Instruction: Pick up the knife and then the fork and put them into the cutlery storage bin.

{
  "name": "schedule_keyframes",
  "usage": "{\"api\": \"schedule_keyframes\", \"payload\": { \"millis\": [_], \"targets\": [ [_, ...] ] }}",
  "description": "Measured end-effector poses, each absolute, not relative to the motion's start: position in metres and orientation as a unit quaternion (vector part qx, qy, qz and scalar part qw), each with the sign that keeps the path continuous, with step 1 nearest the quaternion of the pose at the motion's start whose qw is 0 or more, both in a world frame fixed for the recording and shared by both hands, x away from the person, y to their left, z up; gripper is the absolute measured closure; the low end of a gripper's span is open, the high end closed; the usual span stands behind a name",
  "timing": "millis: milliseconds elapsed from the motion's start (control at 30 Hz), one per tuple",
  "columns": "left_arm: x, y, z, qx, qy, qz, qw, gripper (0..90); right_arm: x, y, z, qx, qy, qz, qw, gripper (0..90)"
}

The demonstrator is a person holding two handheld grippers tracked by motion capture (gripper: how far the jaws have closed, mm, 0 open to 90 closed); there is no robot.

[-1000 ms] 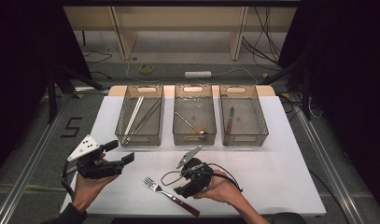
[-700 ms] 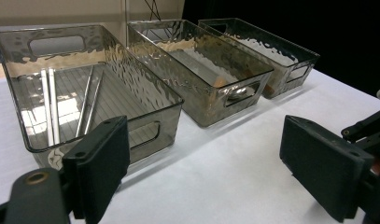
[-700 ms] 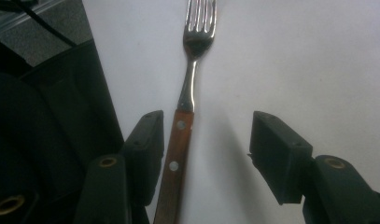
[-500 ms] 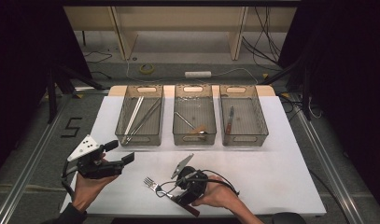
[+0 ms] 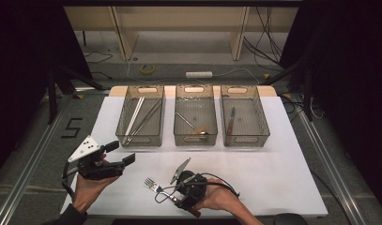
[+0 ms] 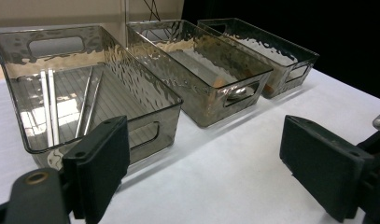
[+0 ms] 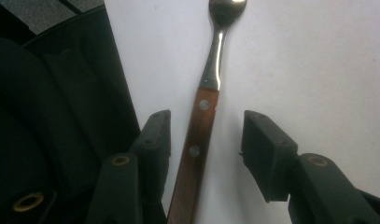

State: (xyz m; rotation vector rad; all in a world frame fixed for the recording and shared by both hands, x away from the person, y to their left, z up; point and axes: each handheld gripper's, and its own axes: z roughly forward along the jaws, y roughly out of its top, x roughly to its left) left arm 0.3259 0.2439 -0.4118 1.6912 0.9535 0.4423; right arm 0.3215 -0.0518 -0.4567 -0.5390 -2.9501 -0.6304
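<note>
High view, read from left to right: the person's left gripper (image 5: 117, 158) hangs over the near left corner of the white table (image 5: 282, 159), tilted toward the bins, jaws parted with nothing between them, apparently waiting. Just right of it a fork (image 5: 153, 186) lies flat on the table near the front edge, tines pointing left and away, its handle running under the right gripper (image 5: 179, 197), which the right hand has brought low over it. Across the far side stand three smoky clear plastic bins in a row: the left bin (image 5: 141, 116) holds long thin metal sticks, likely chopsticks, the middle bin (image 5: 195, 115) holds what looks like a spoon or small utensil, and the right bin (image 5: 244, 116) holds one slim red-handled piece, perhaps a knife. That sorting suggests the fork is being collected for one of them. Left gripper view adds the bins from table height, the sticks lying lengthwise in the nearest bin (image 6: 85, 88), and its own empty black pads spread wide. Right gripper view gives what the overhead camera hides: the fork's wooden handle (image 7: 193, 154) with two rivets lies between the black pads (image 7: 264, 154), nearer the left one, and the jaws have just been closing on it but visible gaps remain on both sides, so the fork is straddled, not yet gripped.
</note>
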Motion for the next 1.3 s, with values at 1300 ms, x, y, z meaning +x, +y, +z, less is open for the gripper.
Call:
{"api": "schedule_keyframes", "payload": {
  "millis": [1300],
  "targets": [
    [0.3257, 0.2435, -0.4115, 0.712, 0.401, 0.186, 0.545, 15.7, 0.3164, -0.0448, -0.4660, -0.150, -0.973, -0.178, 0.012, 70.0]
  ]
}}
